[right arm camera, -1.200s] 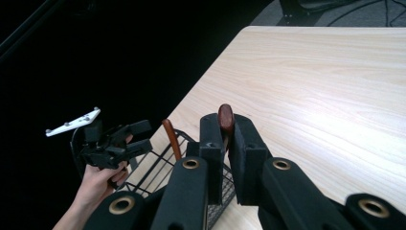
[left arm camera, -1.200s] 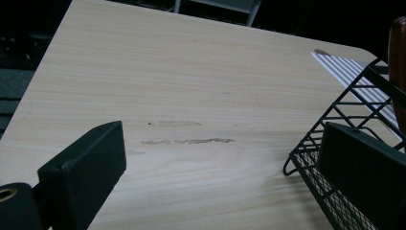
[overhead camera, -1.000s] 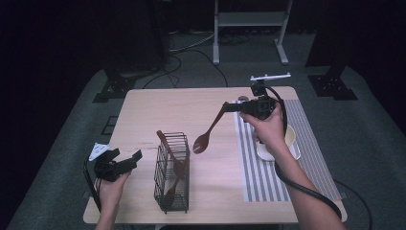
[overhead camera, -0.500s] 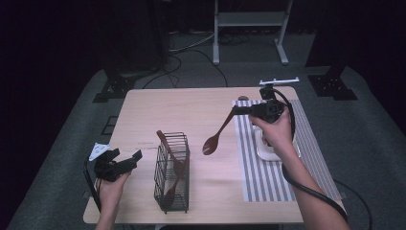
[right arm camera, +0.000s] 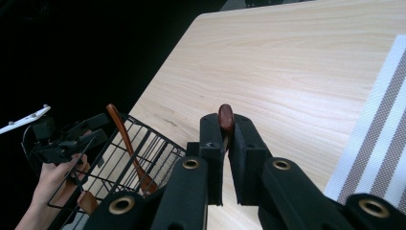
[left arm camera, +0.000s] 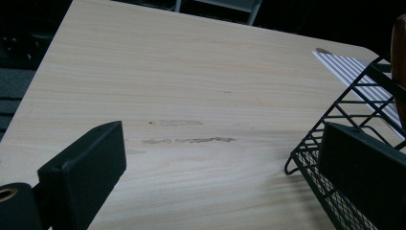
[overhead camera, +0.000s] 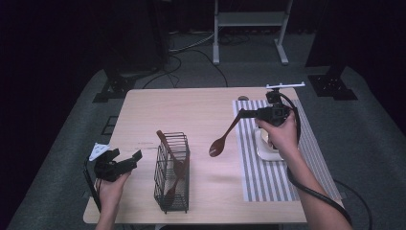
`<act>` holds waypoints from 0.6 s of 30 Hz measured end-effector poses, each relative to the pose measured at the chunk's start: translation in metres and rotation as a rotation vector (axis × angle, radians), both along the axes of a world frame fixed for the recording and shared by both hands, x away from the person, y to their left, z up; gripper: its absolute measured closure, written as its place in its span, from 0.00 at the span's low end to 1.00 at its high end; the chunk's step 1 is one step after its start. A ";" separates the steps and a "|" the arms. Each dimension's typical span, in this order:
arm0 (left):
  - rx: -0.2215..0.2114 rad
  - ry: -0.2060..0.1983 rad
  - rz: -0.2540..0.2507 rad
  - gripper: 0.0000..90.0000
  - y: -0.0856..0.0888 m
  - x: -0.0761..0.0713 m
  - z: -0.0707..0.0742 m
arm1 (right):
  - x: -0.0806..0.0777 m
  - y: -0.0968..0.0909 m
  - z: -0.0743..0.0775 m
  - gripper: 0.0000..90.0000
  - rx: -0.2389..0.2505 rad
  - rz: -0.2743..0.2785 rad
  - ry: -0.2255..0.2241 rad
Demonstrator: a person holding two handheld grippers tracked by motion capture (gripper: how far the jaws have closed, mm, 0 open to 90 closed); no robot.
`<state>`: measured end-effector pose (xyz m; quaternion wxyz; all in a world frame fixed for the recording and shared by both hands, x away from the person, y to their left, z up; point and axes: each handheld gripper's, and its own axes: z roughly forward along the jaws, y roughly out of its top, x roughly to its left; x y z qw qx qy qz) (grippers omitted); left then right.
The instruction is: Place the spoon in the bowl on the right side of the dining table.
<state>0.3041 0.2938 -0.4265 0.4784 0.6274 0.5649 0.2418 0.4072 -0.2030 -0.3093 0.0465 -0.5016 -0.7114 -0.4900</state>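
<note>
Now wooden spoon (overhead camera: pixel 224 138) handle clamped between right gripper (overhead camera: pixel 243 113) jaws.

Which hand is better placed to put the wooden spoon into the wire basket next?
The right. Its tongs are shut on the wooden spoon, which hangs above the table beside the wire basket. The left tongs are open with nothing between them, on the basket's far side.
</note>
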 end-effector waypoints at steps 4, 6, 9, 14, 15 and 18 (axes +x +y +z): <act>0.003 0.001 0.000 0.02 0.000 0.000 0.000 | 0.000 -0.004 -0.003 0.93 -0.007 -0.006 0.001; 0.002 0.002 0.000 0.02 0.000 0.000 0.000 | 0.000 -0.007 -0.005 0.93 -0.008 -0.017 0.008; 0.003 0.003 0.000 0.02 0.000 0.000 0.000 | 0.000 -0.011 -0.007 0.93 -0.010 -0.026 0.012; -0.001 0.003 0.001 0.02 -0.001 0.000 -0.001 | -0.001 -0.015 -0.009 0.93 -0.014 -0.034 0.012; 0.001 0.004 0.000 0.02 -0.001 0.000 -0.001 | -0.001 -0.017 -0.009 0.93 -0.015 -0.037 0.013; 0.002 0.004 -0.001 0.02 -0.001 0.000 -0.001 | -0.001 -0.018 -0.009 0.93 -0.016 -0.041 0.012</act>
